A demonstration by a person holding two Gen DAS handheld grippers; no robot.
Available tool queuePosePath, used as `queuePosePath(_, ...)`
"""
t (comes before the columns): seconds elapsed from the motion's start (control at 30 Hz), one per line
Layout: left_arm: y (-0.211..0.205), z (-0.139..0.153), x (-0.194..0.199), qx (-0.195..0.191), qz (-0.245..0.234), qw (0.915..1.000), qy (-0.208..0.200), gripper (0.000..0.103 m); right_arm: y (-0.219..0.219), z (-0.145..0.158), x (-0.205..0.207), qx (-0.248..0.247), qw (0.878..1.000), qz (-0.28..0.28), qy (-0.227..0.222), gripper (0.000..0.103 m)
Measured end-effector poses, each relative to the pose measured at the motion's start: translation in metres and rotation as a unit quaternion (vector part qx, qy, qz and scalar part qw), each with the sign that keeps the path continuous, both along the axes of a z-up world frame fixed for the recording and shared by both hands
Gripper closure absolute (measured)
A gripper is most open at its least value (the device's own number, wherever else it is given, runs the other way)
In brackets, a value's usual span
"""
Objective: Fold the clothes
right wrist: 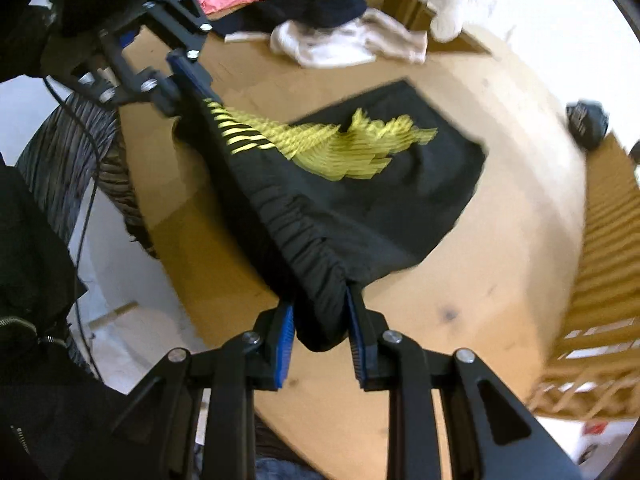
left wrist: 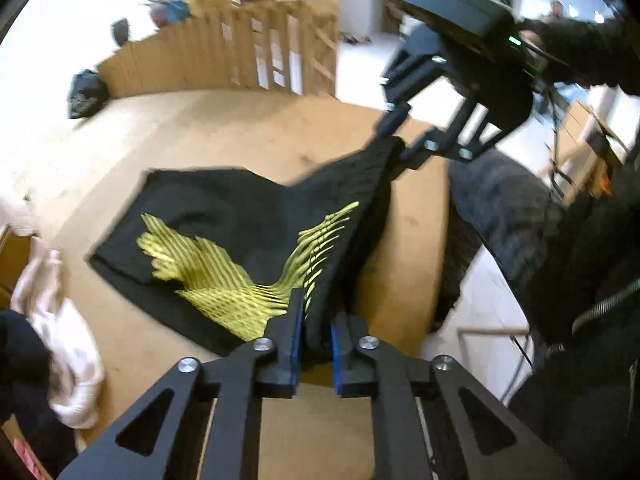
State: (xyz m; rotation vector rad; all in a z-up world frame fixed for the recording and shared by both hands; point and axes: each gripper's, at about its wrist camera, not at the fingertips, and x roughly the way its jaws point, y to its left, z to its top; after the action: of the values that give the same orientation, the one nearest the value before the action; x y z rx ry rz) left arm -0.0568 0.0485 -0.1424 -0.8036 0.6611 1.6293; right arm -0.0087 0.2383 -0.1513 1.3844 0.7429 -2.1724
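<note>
On the round wooden counter (right wrist: 500, 280) I have the black shorts (right wrist: 380, 200) half-lifted by the waistband, left tongs (left wrist: 316, 332) and right tongs (right wrist: 320, 320) each clamped on an end, fold barely begun, other clothes (right wrist: 344, 40) waiting.

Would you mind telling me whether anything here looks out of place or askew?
Nothing looks damaged or spilled. The black shorts hang stretched between the left claw and right claw, half off the table, mid-fold. Unfolded clothes lie heaped at the table's far side.
</note>
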Motion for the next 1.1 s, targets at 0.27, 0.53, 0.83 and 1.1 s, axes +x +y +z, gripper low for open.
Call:
queuePosePath(0.27, 0.019, 0.037, -0.143, 0.031, 0.066, 0.9967, 0.037, 0.095, 0.015, 0.052, -0.139, 0.017, 0.997, -0.013, 0.070, 0.080)
queuePosePath(0.53, 0.072, -0.047, -0.291, -0.050, 0.103, 0.9931, -0.025, 0.094, 0.040, -0.020, -0.308, 0.030, 0.998, -0.055, 0.019, 0.080)
queuePosePath(0.83, 0.084, -0.104, -0.360, -0.075, 0.174, 0.9779, -0.087, 0.083, 0.094, -0.079, -0.382, -0.096, 0.973, -0.177, -0.111, 0.075)
queuePosePath(1.1, 0.048, -0.062, -0.362, -0.062, 0.204, 0.9762, -0.037, 0.078, 0.147, -0.052, -0.312, -0.132, 0.971, -0.180, -0.087, 0.062)
